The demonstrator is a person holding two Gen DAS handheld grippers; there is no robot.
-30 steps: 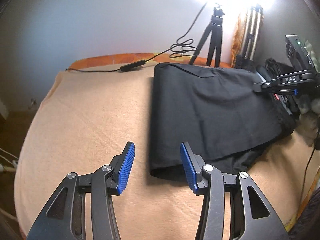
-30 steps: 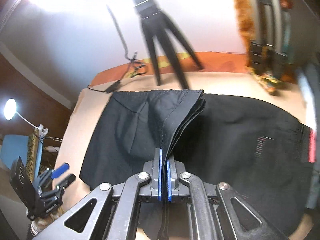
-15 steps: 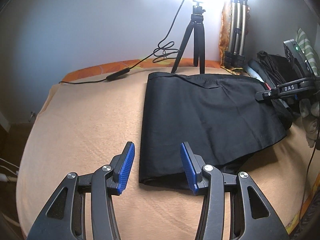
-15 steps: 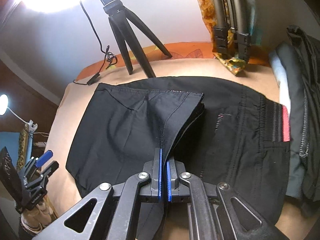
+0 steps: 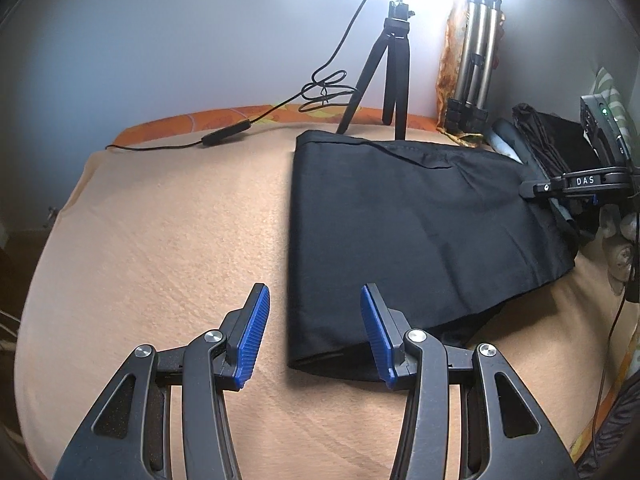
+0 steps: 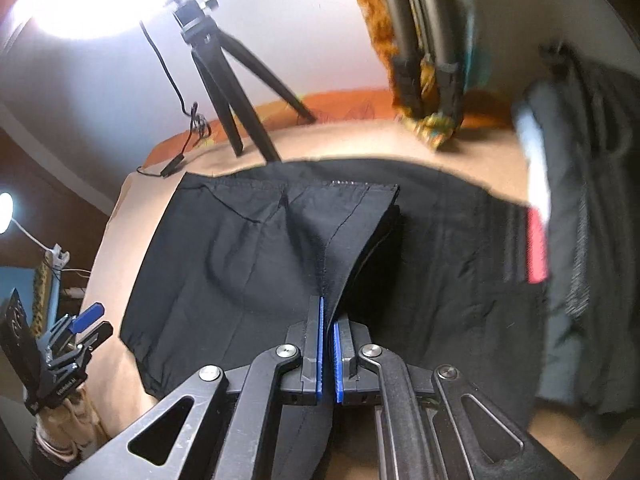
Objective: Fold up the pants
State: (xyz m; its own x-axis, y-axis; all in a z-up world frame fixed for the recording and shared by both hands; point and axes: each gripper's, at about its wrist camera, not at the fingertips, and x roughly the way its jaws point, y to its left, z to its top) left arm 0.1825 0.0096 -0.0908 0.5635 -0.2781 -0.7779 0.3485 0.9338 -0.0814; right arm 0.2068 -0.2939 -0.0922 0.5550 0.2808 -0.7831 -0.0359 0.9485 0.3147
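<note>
I am watching both wrist cameras tilting down close over the bed (image 5: 160, 240), sharing the pants (image 5: 400, 220) and tripod (image 6: 224, 80).

The left gripper (image 5: 314, 330) hangs half-open and empty — the right gripper (image 6: 328, 354) stays out of that state, clamped tight on cloth.

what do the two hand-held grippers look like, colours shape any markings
Both match. The left hand-held gripper has black plastic linkage arms with cut-out openings, silver pivot screws, and two flat fingers faced with ribbed blue pads. The right hand-held gripper is built the same; seen from the left wrist view, its side bears white letters "DAS". No sleeves or cables on them are visible.
</note>
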